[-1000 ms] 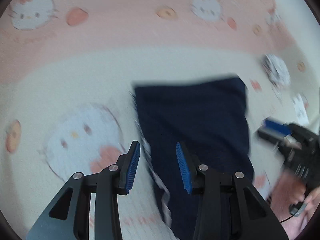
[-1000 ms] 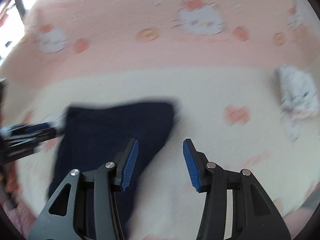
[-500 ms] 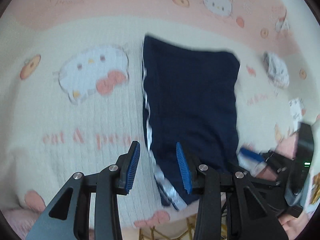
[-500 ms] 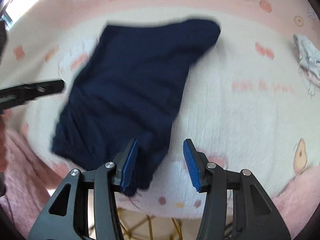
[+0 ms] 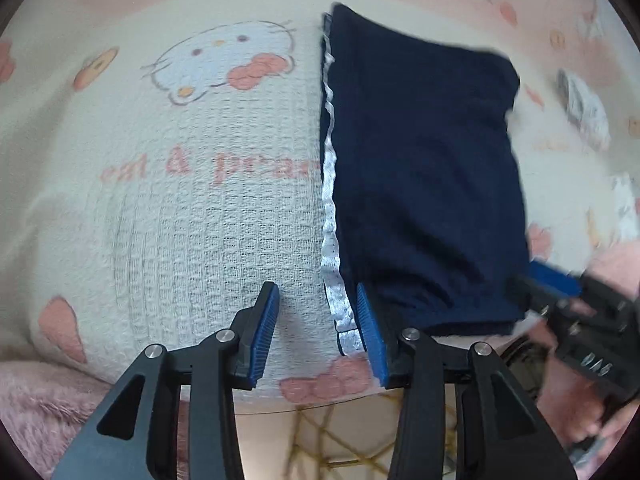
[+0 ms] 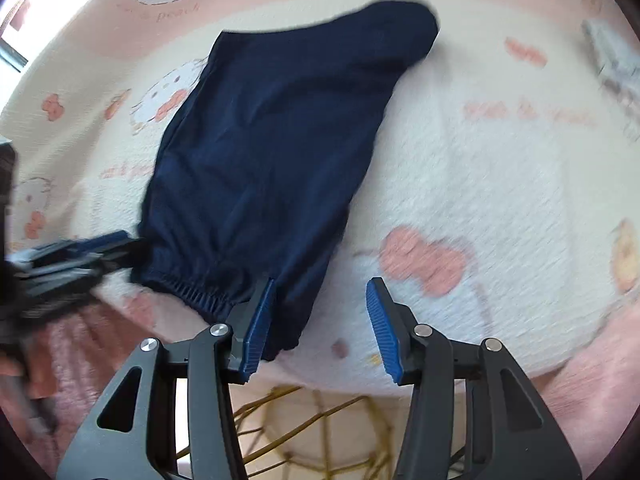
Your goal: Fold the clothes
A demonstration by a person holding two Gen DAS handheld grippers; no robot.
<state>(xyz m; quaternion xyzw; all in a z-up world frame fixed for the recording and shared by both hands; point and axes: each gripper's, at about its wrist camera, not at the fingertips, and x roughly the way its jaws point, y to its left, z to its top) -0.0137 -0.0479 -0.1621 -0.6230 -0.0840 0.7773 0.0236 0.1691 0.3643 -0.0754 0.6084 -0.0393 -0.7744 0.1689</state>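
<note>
Navy track pants (image 5: 424,184), folded to a long narrow panel, flat on the cat-print waffle blanket (image 5: 192,240), elastic cuffs at the blanket's near edge. White side stripe (image 5: 330,216) along the pants' left edge in the left wrist view.

Changed over the last second: both views swung from the pants' far end to the cuff end; pants now seen full length, near blanket edge and the gold wire frame (image 6: 304,424) below it newly in view. Left gripper (image 5: 318,336) now straddling the stripe at the near left corner, jaws apart and just opened a touch wider, stripe between them, pads not pressing. Right gripper (image 6: 320,324) at the near right corner, jaws apart, nothing clamped; left pad over the cuff hem, right pad over bare blanket. Same gripper blurred at the pants' right in the left view, the person's hand (image 5: 568,392) behind it.

Meaning, as a judgement: lengthwise fold done, both tools set for a pinch on the cuff corners, next fold likely cuffs up toward the far end.

Edges and room: cuffs right at the blanket's near drop-off, little margin there. Plenty of bare blanket left, right and beyond the pants. Small grey-white item (image 5: 584,112) well right of the pants, clear of the fold path.
</note>
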